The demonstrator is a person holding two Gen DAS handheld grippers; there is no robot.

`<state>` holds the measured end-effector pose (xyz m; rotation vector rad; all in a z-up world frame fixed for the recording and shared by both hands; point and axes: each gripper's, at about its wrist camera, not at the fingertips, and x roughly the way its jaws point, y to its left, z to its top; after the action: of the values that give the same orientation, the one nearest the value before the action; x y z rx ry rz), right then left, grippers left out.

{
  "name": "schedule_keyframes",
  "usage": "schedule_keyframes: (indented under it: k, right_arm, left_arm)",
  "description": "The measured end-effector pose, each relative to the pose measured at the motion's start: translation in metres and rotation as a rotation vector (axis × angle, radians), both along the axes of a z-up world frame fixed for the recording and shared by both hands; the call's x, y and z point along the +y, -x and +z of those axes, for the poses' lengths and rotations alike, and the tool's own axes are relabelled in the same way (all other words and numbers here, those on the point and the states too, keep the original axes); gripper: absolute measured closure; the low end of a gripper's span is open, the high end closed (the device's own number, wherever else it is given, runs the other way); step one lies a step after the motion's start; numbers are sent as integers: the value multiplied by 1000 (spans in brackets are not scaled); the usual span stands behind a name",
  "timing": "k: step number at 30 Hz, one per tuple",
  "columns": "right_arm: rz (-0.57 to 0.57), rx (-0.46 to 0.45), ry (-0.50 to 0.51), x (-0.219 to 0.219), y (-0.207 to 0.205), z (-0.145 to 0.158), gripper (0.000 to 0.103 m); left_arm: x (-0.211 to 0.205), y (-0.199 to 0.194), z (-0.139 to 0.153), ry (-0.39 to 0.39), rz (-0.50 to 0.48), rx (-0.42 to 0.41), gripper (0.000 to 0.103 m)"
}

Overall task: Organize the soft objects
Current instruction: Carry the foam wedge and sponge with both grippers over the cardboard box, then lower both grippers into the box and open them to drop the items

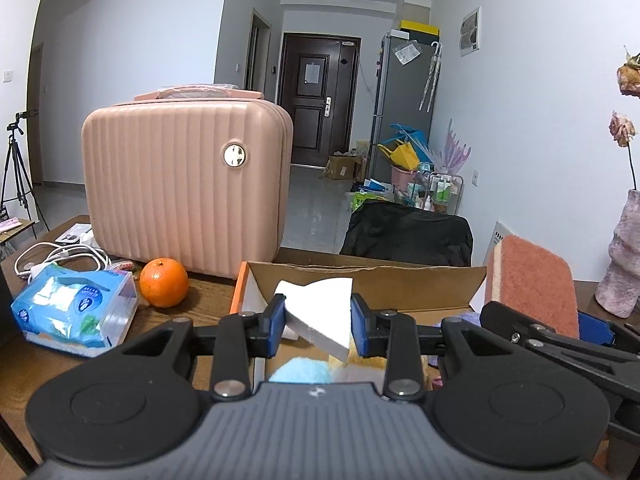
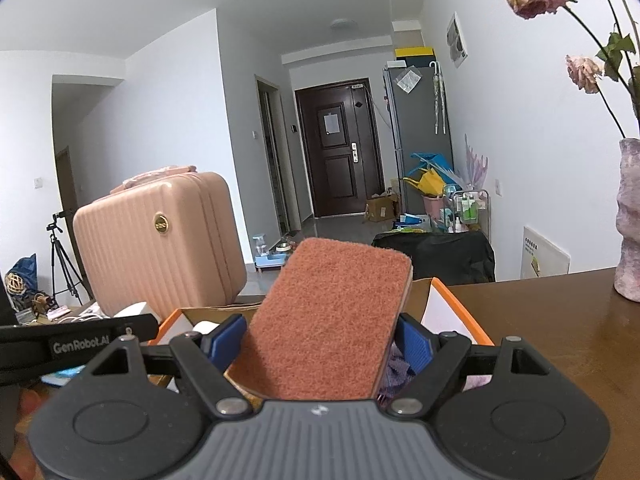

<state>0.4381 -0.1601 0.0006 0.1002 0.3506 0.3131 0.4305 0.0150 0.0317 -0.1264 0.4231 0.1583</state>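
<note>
L gripper (image 1: 319, 322) jaws pinching white wedge-shaped foam sponge (image 1: 320, 312), held over open orange-edged cardboard box (image 1: 360, 280). R gripper (image 2: 320, 344) jaws clamped on rust-orange rectangular scouring sponge (image 2: 328, 320), also above box. Already inside: light-blue fluffy item (image 1: 300, 370), purple cloth (image 2: 396, 368). Est. mostly done; both sponges left to drop in.

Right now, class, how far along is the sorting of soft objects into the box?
Done: a light blue fluffy item already lies in the cardboard box. In hand: the left claw grips a white sponge; the right claw grips an orange scouring sponge. Left: dropping both in.
</note>
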Motion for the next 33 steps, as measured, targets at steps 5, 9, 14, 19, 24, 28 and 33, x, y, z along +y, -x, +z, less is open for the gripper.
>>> schedule_keyframes:
  k: [5,9,14,19,24,28,33]
  right_arm:
    - [-7,4,7,5,-13,-2,23]
    - [-10,10,17,8,-23,-5,23]
    - [-13,19,30,11,-32,-8,23]
    - [-35,32,34,15,-44,-12,23]
    - [-40,63,34,14,-54,-17,23]
    - [-34,69,35,15,-54,-18,22]
    - [-38,75,47,14,-56,-18,20]
  left_arm:
    - [2,-14,-3,-7,-1,7,69]
    - [3,-26,-6,-8,3,17,69]
    - [7,-40,-10,-13,8,28,69]
    - [9,-49,-13,-19,10,38,69]
    - [12,-56,-17,-24,19,47,69]
    - [13,-60,-21,-29,20,63,69]
    - [11,-58,-21,-39,19,55,66]
